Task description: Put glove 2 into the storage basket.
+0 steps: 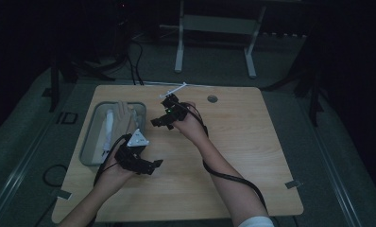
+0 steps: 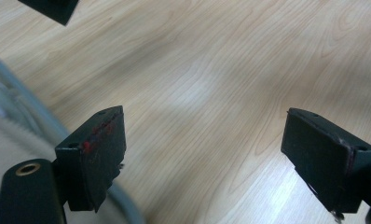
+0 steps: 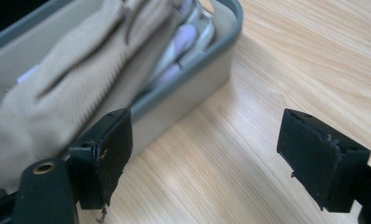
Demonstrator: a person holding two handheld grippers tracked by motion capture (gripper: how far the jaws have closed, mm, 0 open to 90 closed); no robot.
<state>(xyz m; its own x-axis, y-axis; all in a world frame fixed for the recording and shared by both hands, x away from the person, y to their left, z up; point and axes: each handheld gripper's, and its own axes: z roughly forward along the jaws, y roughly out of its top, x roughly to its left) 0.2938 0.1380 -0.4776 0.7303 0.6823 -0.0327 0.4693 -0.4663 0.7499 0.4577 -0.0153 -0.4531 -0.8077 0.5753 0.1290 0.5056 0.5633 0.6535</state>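
One beige glove (image 3: 58, 88) lies lengthwise along grey tray (image 3: 193, 79).

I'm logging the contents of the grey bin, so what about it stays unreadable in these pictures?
- Pale items under the beige glove: right gripper view, glove covers them.
- Grey bin: high view, dim and small; contents blend.
- Bin's near wall: left gripper view, blurred and cut by the frame edge.
- Left gripper and right gripper: hold nothing.

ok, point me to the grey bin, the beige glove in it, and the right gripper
grey bin (image 3: 193, 81), right gripper view, near side wall.
beige glove (image 3: 76, 79), right gripper view, ribbed middle.
right gripper (image 1: 161, 122), high view, between its fingertips.
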